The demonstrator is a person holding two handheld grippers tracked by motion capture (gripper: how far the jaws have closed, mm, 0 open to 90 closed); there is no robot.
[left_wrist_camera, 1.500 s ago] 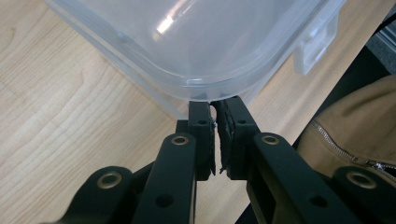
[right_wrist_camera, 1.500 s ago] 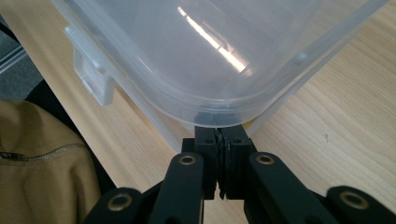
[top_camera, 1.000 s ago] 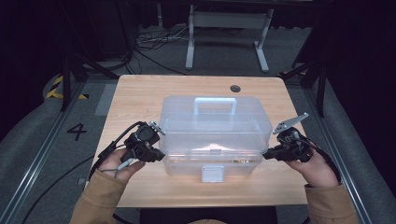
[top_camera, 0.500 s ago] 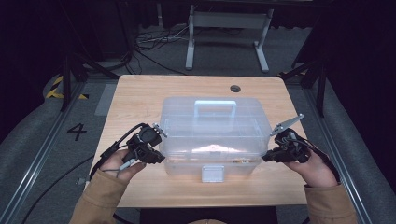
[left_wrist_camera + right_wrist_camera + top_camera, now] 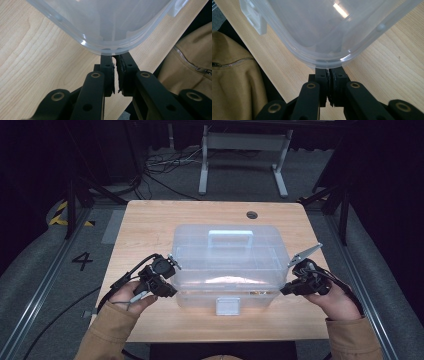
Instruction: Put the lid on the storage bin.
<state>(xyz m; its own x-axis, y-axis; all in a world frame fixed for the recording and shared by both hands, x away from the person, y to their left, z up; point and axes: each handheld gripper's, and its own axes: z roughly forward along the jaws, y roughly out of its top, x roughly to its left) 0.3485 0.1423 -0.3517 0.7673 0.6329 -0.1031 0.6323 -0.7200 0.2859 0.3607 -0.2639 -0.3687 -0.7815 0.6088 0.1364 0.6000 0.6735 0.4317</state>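
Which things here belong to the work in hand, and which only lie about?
In the work: clear plastic box; left gripper and right gripper, shut under its near corners.

Lying about: cables, metal stand, floor mark 4.

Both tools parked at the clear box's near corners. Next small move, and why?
Probably lift both together: the left tool and right tool, jaws nearly shut, seem tucked under the rim of the clear box at opposite near corners; its front latch looks closed.
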